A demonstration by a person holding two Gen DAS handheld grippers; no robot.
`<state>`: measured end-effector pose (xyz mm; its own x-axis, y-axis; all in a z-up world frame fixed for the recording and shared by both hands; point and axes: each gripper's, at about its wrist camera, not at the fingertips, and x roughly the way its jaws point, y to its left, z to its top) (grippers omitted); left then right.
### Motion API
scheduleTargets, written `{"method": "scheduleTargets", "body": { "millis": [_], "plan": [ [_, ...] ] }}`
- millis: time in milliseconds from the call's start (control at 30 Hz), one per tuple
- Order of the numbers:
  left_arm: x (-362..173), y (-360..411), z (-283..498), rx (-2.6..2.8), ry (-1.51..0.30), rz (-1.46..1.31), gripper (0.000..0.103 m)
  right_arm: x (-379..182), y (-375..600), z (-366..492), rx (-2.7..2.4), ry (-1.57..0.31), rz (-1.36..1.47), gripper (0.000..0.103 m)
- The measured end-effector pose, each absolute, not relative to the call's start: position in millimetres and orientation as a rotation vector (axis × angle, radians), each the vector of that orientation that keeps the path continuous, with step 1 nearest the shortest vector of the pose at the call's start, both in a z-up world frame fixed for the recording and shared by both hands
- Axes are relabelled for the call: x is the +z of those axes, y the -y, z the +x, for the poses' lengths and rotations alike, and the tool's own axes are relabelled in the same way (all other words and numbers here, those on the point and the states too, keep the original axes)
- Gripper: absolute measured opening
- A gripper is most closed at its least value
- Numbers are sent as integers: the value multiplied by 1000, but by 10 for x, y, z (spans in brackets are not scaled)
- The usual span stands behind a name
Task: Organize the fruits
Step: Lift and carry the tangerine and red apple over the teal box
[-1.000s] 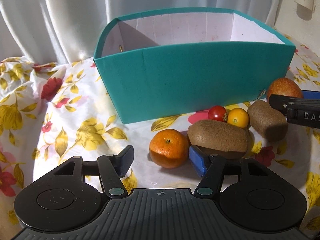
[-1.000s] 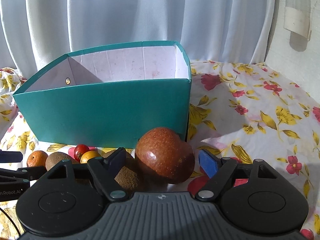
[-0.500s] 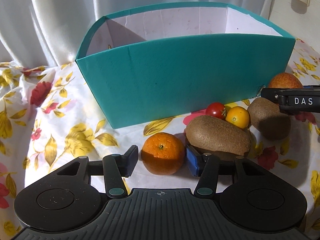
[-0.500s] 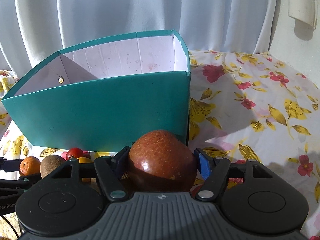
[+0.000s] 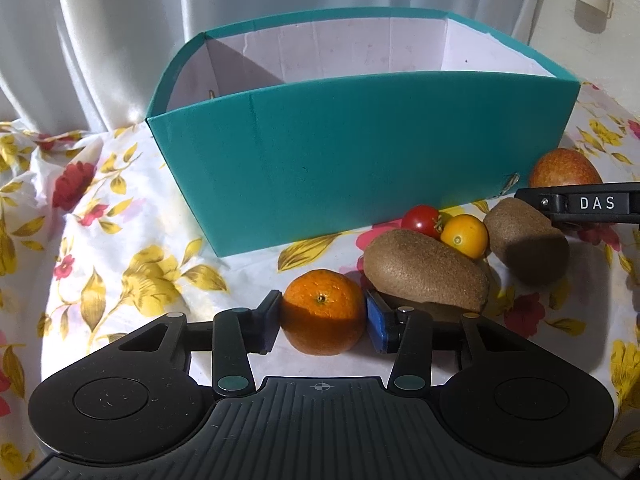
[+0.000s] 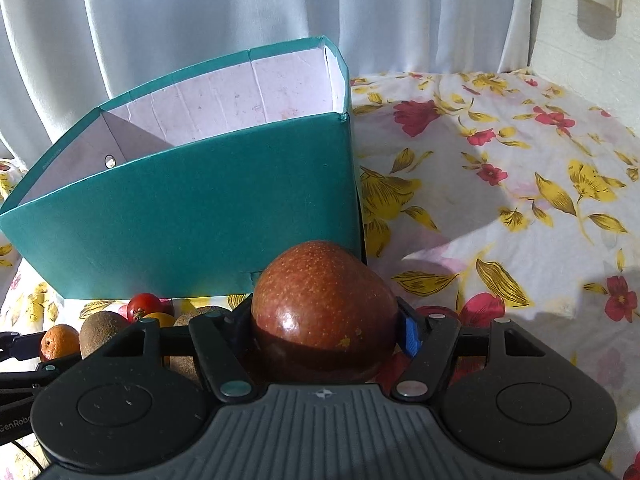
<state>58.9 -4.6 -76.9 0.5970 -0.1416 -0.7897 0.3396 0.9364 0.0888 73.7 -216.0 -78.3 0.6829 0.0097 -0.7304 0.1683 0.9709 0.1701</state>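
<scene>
My left gripper [image 5: 322, 322] is shut on a small orange [image 5: 322, 311] that rests on the floral cloth in front of the teal box [image 5: 360, 176]. My right gripper [image 6: 324, 330] is shut on a red apple [image 6: 324, 312] near the box's front right corner; the apple also shows in the left wrist view [image 5: 564, 170]. Two kiwis [image 5: 426, 270] [image 5: 526, 246], a red cherry tomato [image 5: 422, 220] and a yellow one [image 5: 464, 236] lie between the two grippers. The box [image 6: 192, 208] is open at the top, and no fruit shows inside it.
A floral cloth [image 6: 500, 184] covers the surface. A white curtain [image 5: 120, 20] hangs behind the box. A pale wall [image 6: 592, 16] stands at the right. The right gripper's finger [image 5: 580, 204] crosses the left wrist view at the right edge.
Both grippers have closed: the left one moved in around the orange and shut on it, and the right one shut on the apple. The right view has shifted a little.
</scene>
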Motion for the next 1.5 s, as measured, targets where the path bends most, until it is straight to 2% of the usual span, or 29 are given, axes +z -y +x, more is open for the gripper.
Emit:
{"method": "scheduleTargets", "body": {
  "millis": [300,567,933,1500],
  "plan": [
    [-470,127,472,-292,-855,258,48,-543,2125,520,-108,-750,168,68],
    [31,240,518,-216,-780,256,48,-9,2032,359,-43,-619,143,68],
    [626,279,913,26,-764,183,48,617,1871,533,-5,-450,82,68],
    [602,224,1020,28,-802,147,49,613,1824,557,25,-453,94,68]
  ]
}}
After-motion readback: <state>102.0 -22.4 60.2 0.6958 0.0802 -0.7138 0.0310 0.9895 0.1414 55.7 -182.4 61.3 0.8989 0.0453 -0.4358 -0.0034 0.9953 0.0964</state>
